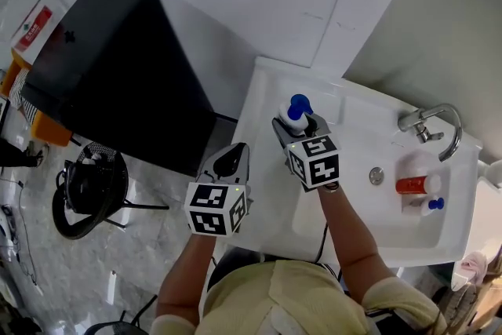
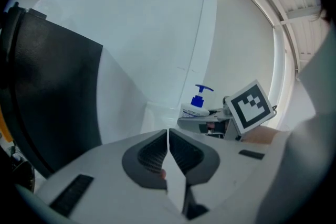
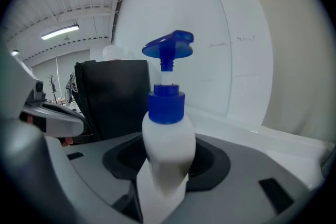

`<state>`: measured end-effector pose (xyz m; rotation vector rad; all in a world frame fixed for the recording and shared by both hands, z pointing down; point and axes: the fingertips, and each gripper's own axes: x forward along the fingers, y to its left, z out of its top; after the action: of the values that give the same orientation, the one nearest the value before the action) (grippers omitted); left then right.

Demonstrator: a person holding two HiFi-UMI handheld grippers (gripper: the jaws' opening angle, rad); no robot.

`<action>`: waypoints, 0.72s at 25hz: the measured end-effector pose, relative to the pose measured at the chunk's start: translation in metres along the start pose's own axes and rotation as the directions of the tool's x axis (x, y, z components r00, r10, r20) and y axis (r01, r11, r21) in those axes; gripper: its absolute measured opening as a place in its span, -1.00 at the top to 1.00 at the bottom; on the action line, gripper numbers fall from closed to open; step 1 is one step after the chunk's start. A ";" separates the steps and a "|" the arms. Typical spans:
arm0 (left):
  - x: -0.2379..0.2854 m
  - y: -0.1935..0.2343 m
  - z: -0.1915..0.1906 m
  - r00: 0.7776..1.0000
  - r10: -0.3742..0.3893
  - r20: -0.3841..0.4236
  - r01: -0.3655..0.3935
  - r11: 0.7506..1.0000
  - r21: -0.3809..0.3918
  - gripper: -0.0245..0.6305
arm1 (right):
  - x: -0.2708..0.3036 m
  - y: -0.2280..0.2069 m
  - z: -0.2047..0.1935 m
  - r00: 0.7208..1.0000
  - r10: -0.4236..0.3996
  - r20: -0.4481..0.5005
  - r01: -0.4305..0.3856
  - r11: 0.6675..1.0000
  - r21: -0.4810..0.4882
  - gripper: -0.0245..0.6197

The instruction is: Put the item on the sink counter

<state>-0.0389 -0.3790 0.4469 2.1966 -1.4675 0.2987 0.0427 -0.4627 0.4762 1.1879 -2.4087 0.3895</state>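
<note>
— Above the back left corner of the white ceramic sink counter (image 1: 263, 110), what is held?

— A white plastic pump bottle with a blue dispenser head (image 1: 298, 107) is clamped low on its body between the jaws of the right gripper (image 1: 300, 125). Its long axis is set upright, base down.

— And the relation on which the coming move turns?

— The counter is judged to lie straight beneath the bottle's base, so only a short vertical lowering should be needed. Whether the base already touches cannot be told.

— Is the left gripper (image 1: 229, 161) involved?

— No. Its jaws are pressed together with nothing between them, and it is held off the counter's left edge, beside the tall black cabinet (image 1: 118, 67). The right forearm is stretched forward over the basin.
</note>
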 end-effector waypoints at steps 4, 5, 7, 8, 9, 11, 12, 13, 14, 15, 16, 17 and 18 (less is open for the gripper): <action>0.004 0.001 -0.006 1.000 0.003 -0.005 -0.003 1.000 0.000 0.79 | 0.011 -0.002 0.000 1.000 -0.010 0.028 0.011 1.000 -0.023 0.25; 0.004 0.001 -0.007 1.000 0.003 -0.008 -0.003 1.000 0.002 0.79 | 0.013 -0.003 0.000 0.999 -0.013 0.033 0.014 1.000 -0.024 0.25; 0.006 0.001 -0.008 1.000 0.003 -0.011 -0.003 1.000 0.007 0.79 | 0.018 -0.006 0.001 0.999 -0.023 0.039 0.024 0.999 -0.027 0.25; 0.006 0.001 -0.008 1.000 0.004 -0.011 -0.004 1.000 0.010 0.79 | 0.020 -0.008 0.001 0.999 -0.029 0.040 0.030 0.999 -0.030 0.25; 0.007 0.001 -0.008 1.000 0.006 -0.011 -0.006 1.000 0.013 0.79 | 0.022 -0.009 0.002 0.999 -0.034 0.041 0.035 0.999 -0.032 0.25; 0.009 0.003 -0.009 1.000 0.010 -0.011 -0.010 1.000 0.016 0.79 | 0.027 -0.011 0.002 0.998 -0.039 0.045 0.041 0.999 -0.033 0.25; 0.010 0.003 -0.009 1.000 0.011 -0.011 -0.011 1.000 0.015 0.79 | 0.029 -0.012 0.002 0.998 -0.041 0.046 0.043 0.999 -0.032 0.25; 0.011 0.004 -0.010 1.000 0.012 -0.011 -0.012 1.000 0.014 0.79 | 0.031 -0.014 0.001 0.998 -0.043 0.047 0.044 0.998 -0.032 0.25; 0.013 0.004 -0.010 1.000 0.012 -0.011 -0.012 1.000 0.013 0.79 | 0.033 -0.015 0.001 0.998 -0.044 0.047 0.046 0.998 -0.033 0.25; 0.014 0.003 -0.010 1.000 0.012 -0.010 -0.011 1.000 0.013 0.79 | 0.035 -0.016 0.000 0.998 -0.045 0.046 0.047 0.998 -0.035 0.25; 0.015 0.003 -0.010 1.000 0.011 -0.010 -0.011 1.000 0.014 0.79 | 0.036 -0.017 0.000 0.998 -0.046 0.045 0.047 0.998 -0.036 0.25; 0.016 0.002 -0.010 1.000 0.011 -0.011 -0.011 1.000 0.016 0.79 | 0.038 -0.018 -0.001 0.998 -0.046 0.045 0.048 0.998 -0.036 0.25; 0.017 0.002 -0.011 1.000 0.011 -0.012 -0.011 1.000 0.019 0.79 | 0.039 -0.019 -0.001 0.998 -0.046 0.046 0.048 0.998 -0.036 0.25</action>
<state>-0.0332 -0.3880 0.4641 2.1982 -1.4764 0.3298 0.0369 -0.4996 0.4974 1.2470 -2.4104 0.3053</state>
